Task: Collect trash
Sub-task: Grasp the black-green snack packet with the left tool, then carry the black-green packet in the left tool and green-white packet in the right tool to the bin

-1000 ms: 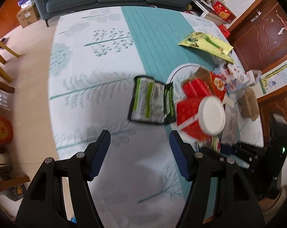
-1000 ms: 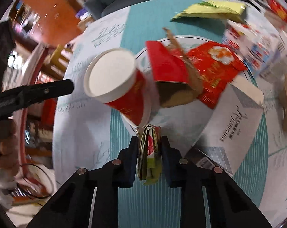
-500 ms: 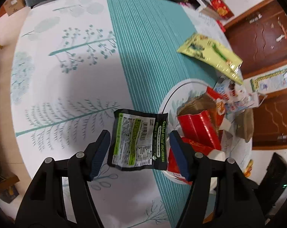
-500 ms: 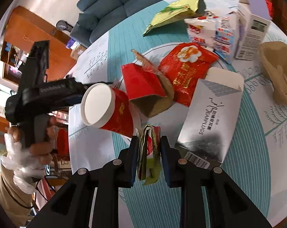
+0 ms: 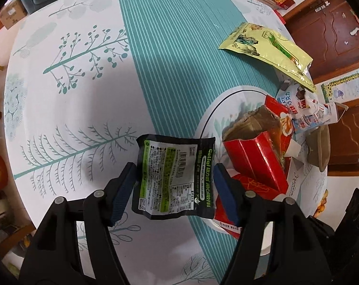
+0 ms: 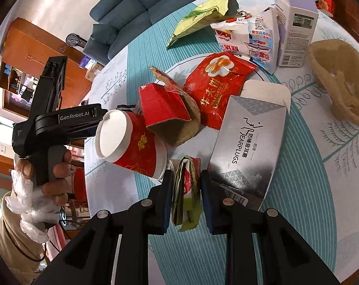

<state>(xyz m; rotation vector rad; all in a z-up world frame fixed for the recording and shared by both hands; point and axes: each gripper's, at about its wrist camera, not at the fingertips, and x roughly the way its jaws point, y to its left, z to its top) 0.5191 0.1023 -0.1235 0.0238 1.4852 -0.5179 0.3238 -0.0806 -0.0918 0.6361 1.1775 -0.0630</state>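
Observation:
A black and green snack wrapper [image 5: 173,177] lies flat on the tablecloth between the fingers of my open left gripper [image 5: 174,190], which stand at its two sides. My right gripper [image 6: 186,190] is shut on a folded green and red wrapper [image 6: 186,190] and holds it above the table. A pile of trash lies ahead of it on the round white patch of the cloth: a red paper cup [image 6: 132,142] on its side, a torn red carton [image 6: 167,111], a red snack bag [image 6: 217,87] and a silver earplug box [image 6: 248,140].
A yellow-green bag [image 5: 267,47], a white and blue snack bag [image 6: 250,35], a white box [image 6: 295,21] and a brown pulp tray [image 6: 341,83] lie at the table's far right. A sofa [image 6: 136,2] stands beyond the table. The left gripper's handle and hand [image 6: 51,128] show at left.
My left gripper has moved forward and down so its fingers now flank the black and green wrapper. My right gripper has pulled back and up a little, still holding the folded wrapper.

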